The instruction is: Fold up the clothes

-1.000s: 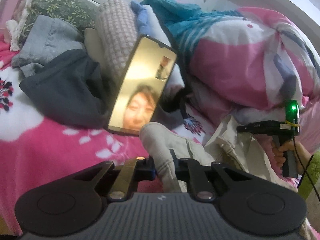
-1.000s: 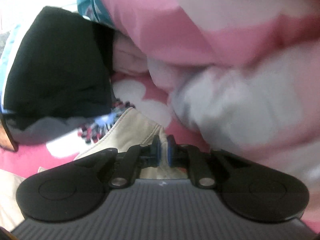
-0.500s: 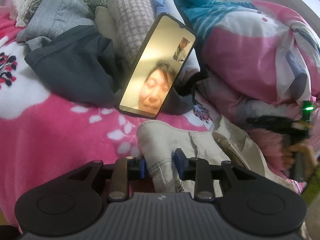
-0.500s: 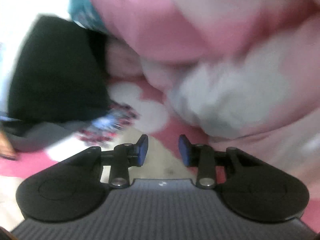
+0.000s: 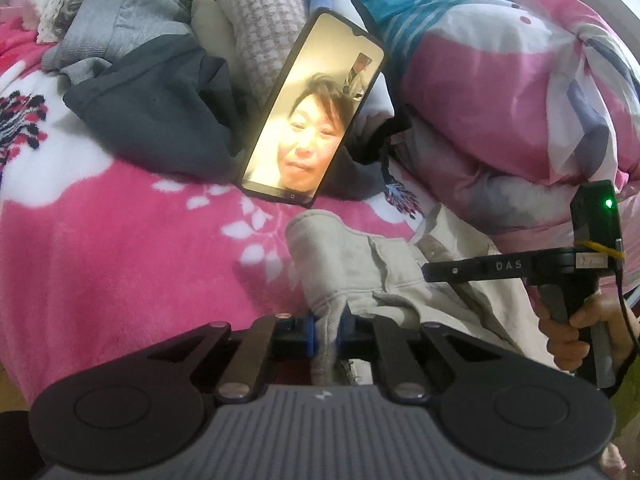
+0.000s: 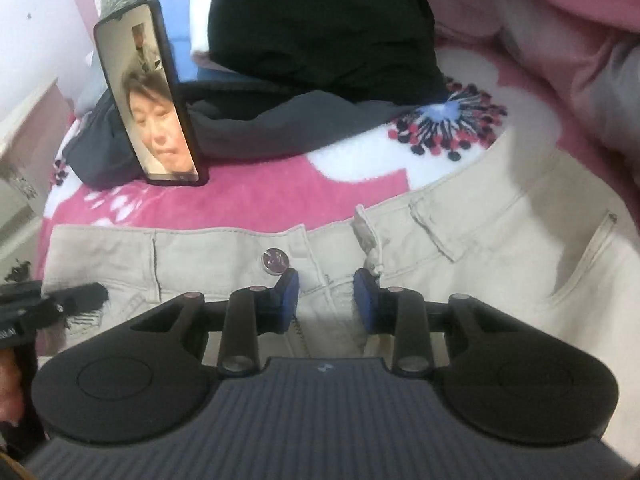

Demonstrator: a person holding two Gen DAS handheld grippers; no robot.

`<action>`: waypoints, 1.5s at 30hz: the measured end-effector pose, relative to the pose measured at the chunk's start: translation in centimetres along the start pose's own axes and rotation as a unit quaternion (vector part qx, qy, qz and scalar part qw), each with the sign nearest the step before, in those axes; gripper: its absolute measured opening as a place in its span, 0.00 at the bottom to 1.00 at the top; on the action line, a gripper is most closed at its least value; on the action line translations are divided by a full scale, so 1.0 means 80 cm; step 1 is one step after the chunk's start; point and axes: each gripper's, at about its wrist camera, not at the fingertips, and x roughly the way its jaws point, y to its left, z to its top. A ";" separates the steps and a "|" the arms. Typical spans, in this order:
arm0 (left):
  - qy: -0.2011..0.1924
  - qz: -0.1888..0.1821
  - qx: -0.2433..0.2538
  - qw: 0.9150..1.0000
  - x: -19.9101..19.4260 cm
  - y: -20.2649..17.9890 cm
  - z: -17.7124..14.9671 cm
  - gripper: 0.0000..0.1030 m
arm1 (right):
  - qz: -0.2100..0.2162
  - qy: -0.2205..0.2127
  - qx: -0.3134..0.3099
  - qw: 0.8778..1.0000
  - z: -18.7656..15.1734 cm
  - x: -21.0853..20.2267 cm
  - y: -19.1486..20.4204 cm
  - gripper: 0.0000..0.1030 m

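Beige trousers [image 6: 480, 240] lie waistband-up on a pink flowered blanket [image 5: 120, 248], their metal button [image 6: 275, 260] showing. My left gripper [image 5: 327, 330] is shut on the left end of the trousers [image 5: 340, 256], pinching a fold of fabric. My right gripper [image 6: 326, 300] is open, hovering just above the fly below the waistband, holding nothing. In the left wrist view the right gripper [image 5: 432, 270] reaches over the trousers from the right. The left gripper [image 6: 80, 294] shows at the left edge of the right wrist view.
A phone [image 5: 312, 112] with a video call leans on a heap of dark and grey clothes [image 5: 160, 112]; it also shows in the right wrist view [image 6: 154, 108]. A bunched pink quilt [image 5: 500, 92] fills the right. A black garment [image 6: 320, 28] lies behind the trousers.
My right gripper opened, let go of the trousers and swung left to above the fly. My left gripper loosened, then closed again on the trouser fold.
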 end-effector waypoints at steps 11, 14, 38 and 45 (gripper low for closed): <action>-0.001 0.003 0.011 1.000 -0.003 -0.003 0.000 0.14 | -0.085 -0.023 -0.089 0.992 -0.014 -0.019 0.049 0.03; -0.001 0.002 0.013 1.000 -0.004 -0.004 -0.001 0.20 | -0.112 -0.030 -0.092 0.989 -0.013 -0.017 0.049 0.02; -0.024 0.009 0.031 0.999 -0.003 -0.011 -0.010 0.23 | -0.138 -0.097 -0.059 0.984 -0.015 -0.017 0.036 0.04; -0.022 -0.002 0.015 1.000 -0.007 -0.005 -0.007 0.24 | -0.141 -0.076 -0.070 0.985 -0.017 0.009 0.042 0.07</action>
